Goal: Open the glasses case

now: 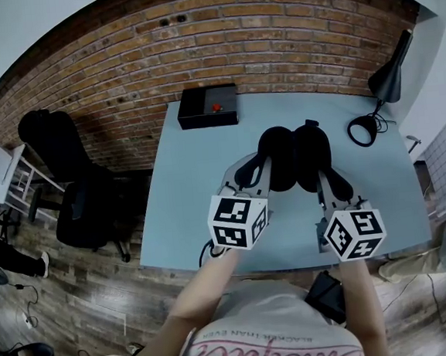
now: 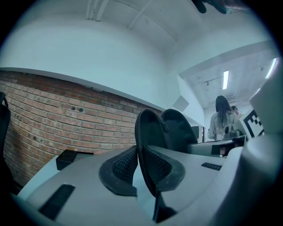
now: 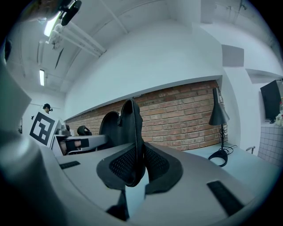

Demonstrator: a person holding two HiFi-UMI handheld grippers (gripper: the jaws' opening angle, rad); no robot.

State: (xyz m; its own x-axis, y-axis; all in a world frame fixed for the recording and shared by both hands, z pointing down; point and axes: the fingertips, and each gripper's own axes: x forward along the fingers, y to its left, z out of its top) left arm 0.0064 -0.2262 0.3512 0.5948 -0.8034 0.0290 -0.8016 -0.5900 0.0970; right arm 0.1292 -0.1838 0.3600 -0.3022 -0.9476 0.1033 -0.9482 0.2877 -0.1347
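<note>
The black glasses case (image 1: pixel 292 156) stands spread open in two shell halves at the middle of the light blue table (image 1: pixel 173 232). My left gripper (image 1: pixel 259 170) is shut on the rim of the left half. In the left gripper view that thin rim (image 2: pixel 148 132) is pinched between the pads of the left gripper (image 2: pixel 140 164), and the other half (image 2: pixel 180 130) rises behind it. My right gripper (image 1: pixel 321 174) is shut on the right half. In the right gripper view that half's edge (image 3: pixel 131 126) is clamped in the right gripper (image 3: pixel 137 165), with the left half (image 3: pixel 108 128) behind.
A black box with a red button (image 1: pixel 208 106) sits at the table's far left corner. A black desk lamp (image 1: pixel 389 81) and its coiled cord (image 1: pixel 362 131) stand at the far right. An office chair (image 1: pixel 73 190) is left of the table. A person (image 2: pixel 222 118) stands in the background.
</note>
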